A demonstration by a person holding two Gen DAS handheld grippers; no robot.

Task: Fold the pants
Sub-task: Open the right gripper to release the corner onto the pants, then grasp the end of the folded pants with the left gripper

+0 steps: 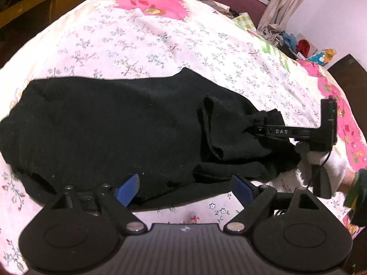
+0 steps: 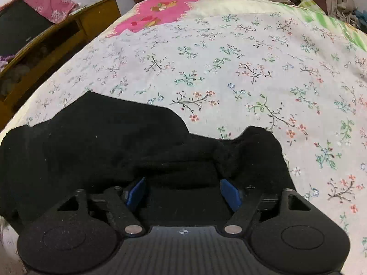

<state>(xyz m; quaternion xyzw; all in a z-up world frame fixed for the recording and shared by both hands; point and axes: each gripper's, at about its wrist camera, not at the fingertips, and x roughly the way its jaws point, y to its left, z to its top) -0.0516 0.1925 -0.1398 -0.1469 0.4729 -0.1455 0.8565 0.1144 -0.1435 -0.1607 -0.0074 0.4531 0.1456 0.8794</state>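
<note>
The black pants (image 1: 110, 123) lay bunched across the near side of the bed, on a floral sheet (image 1: 160, 45) with pink patches toward its far corners. They sat in a long dark heap running left to right, with a folded flap rising near the right end.

The left gripper (image 1: 183, 188) was low at the near edge of the cloth. Its 2 blue fingers (image 1: 128, 189) stood wide apart, their tips resting against or just under the hem, with bare sheet showing between them lower down. It pinched nothing that I could see.

The right gripper (image 2: 183, 192) sat at the right end of the heap. Its 2 blue fingers (image 2: 230, 193) were also spread, and black cloth filled the space between them and lay over their tips. From the left camera its dark body (image 1: 298, 133) reached in from the right, nose buried in the fabric, held by a white-gloved hand (image 1: 330, 162).

A yellow wooden cabinet (image 2: 68, 32) stood beside the bed on the left, and a curtain (image 1: 282, 2) hung at the far right.
</note>
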